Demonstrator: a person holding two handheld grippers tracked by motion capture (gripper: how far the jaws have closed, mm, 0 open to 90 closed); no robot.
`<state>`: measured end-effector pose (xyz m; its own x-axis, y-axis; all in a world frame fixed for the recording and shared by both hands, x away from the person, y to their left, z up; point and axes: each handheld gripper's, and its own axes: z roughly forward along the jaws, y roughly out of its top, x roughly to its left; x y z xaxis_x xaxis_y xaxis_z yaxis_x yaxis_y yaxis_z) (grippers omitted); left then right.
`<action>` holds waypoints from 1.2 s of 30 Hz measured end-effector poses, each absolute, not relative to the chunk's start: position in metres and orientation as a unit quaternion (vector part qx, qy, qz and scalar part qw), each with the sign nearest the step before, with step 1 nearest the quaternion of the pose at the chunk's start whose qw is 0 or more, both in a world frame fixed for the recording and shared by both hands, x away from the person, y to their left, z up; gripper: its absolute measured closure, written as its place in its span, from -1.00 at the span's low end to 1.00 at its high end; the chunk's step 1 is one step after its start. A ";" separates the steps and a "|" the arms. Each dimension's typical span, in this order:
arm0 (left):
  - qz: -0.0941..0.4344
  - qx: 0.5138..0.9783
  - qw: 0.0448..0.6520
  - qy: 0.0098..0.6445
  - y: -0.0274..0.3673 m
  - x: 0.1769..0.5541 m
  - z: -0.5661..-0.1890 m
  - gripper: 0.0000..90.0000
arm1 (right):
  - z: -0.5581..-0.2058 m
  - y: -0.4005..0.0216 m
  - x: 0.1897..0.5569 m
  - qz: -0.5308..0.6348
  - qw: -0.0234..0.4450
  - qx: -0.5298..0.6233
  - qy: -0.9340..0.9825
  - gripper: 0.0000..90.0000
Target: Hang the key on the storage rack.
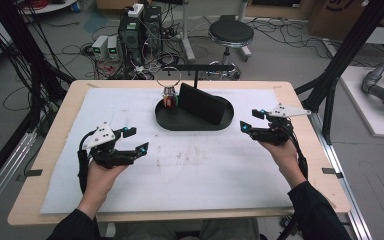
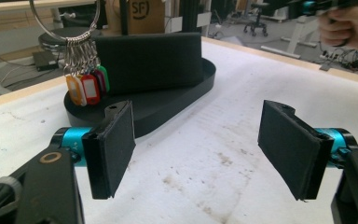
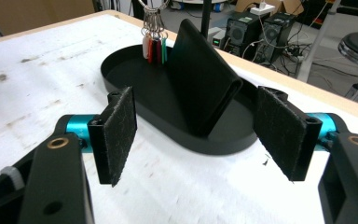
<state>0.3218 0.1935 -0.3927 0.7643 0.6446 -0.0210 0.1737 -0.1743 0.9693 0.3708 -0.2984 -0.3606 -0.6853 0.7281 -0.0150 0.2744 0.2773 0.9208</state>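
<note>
A black oval tray [image 1: 180, 122] sits at the back middle of the white mat. A black folded wallet-like piece [image 1: 204, 104] stands upright in the tray. At the tray's left end is a metal key ring [image 1: 169, 76] with several coloured tags [image 1: 170, 100] below it; the tags [image 2: 86, 87] show orange, red and green. My left gripper [image 1: 136, 140] is open over the mat, left of and nearer than the tray, nothing between its pads [image 2: 114, 147]. My right gripper [image 1: 250, 120] is open just right of the tray [image 3: 223, 140], and its pads [image 3: 279, 130] are bare.
A white mat [image 1: 180, 175] covers most of the wooden table [image 1: 50, 150]. A thin black post with a crossbar [image 1: 196, 70] rises behind the tray. On the floor beyond the table are a round stool [image 1: 231, 34], computer boxes [image 1: 140, 30] and cables.
</note>
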 end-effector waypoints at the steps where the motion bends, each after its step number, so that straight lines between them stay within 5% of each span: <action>1: 0.204 0.740 0.578 0.278 0.192 0.324 -0.393 -0.41 | -0.362 -0.301 0.367 0.507 0.222 0.332 0.763 -0.33; 15: 0.242 0.741 0.553 0.295 0.184 0.334 -0.400 -0.44 | -0.384 -0.325 0.328 0.525 0.219 0.371 0.734 -0.41; 36: 0.258 0.732 0.541 0.324 0.209 0.320 -0.409 -0.44 | -0.399 -0.337 0.332 0.507 0.235 0.398 0.728 -0.45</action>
